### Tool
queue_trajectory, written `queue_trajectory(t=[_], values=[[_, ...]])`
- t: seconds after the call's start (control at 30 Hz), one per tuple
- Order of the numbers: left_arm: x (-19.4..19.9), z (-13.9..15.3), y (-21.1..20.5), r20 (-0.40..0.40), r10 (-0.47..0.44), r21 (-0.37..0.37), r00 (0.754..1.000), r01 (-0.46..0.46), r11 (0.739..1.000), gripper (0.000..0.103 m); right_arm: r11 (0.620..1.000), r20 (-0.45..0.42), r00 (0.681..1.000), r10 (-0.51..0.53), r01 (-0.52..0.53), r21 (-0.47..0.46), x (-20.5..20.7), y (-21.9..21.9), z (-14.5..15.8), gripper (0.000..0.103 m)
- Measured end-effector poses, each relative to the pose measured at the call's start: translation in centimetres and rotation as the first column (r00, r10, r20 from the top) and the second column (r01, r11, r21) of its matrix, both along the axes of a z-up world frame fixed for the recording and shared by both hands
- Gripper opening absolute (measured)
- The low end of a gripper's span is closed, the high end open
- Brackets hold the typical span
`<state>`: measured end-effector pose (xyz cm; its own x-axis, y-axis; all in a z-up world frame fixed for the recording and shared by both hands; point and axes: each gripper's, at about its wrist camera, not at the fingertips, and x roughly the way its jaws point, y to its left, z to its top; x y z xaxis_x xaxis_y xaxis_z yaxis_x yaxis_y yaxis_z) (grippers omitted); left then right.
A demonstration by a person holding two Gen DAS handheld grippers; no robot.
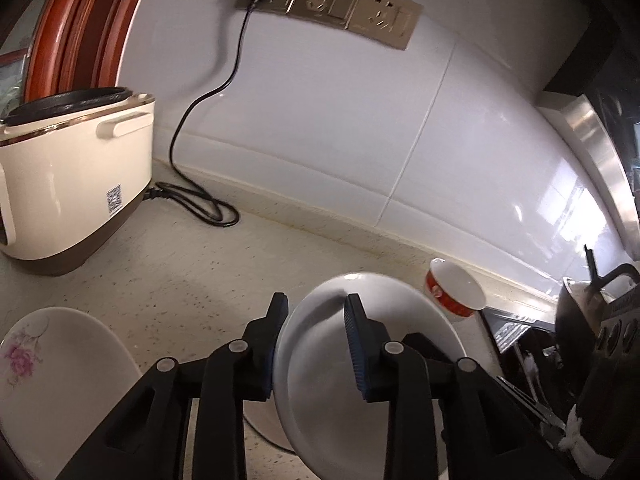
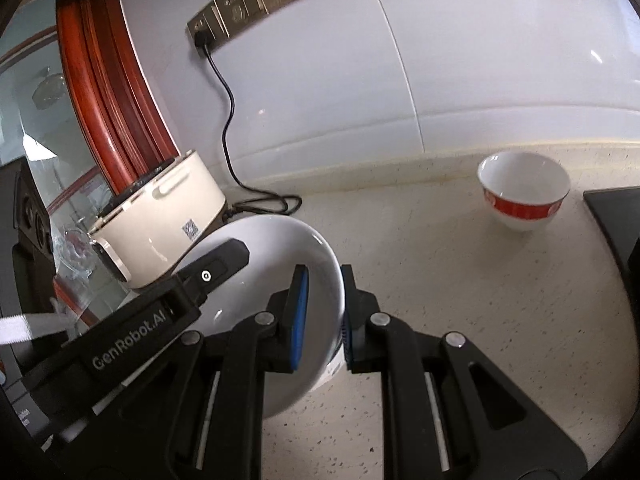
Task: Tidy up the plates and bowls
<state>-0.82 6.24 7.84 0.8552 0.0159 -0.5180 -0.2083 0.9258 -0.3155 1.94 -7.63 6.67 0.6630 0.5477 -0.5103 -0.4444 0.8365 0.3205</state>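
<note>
A plain white deep plate hangs tilted just above the speckled counter. My left gripper is shut on its rim, with one finger outside the wall and the other on the inner face. In the right wrist view my right gripper clamps the opposite rim of the same plate, and one of the left gripper's fingers lies across the inside. A red-and-white bowl stands upright near the wall, apart from both grippers. A white plate with a pink flower print lies at the lower left.
A cream rice cooker stands at the left, and its black cord trails across the counter to wall sockets. A black hob with a dark pan borders the right. Another white dish edge shows under the held plate.
</note>
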Motion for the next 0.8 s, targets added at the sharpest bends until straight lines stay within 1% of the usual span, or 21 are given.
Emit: queue_trajectory(t=[0.3, 0.57, 0.67, 0.8], values=[[0.5, -0.7, 0.4, -0.046, 0.010, 0.004, 0.999, -0.010, 1.000, 0.030, 1.000, -0.025, 1.000, -0.006, 0.005, -0.023, 0.3, 0.5, -0.6, 0.018], [0.5, -1.1, 0.6, -0.071, 0.020, 0.020, 0.997, -0.019, 1.000, 0.030, 0.998, -0.015, 1.000, -0.009, 0.008, -0.063, 0.2, 1.1, -1.0, 0.018], [0.7, -1.5, 0.9, -0.085, 0.022, 0.010, 0.996, -0.021, 1.000, 0.030, 0.997, -0.007, 1.000, -0.012, 0.012, -0.078, 0.1, 1.3, -1.1, 0.018], [1.1, -2.0, 1.2, -0.116, 0.026, -0.003, 0.993, -0.027, 1.000, 0.031, 0.996, -0.024, 1.000, -0.012, 0.010, -0.084, 0.4, 1.5, -1.7, 0.018]])
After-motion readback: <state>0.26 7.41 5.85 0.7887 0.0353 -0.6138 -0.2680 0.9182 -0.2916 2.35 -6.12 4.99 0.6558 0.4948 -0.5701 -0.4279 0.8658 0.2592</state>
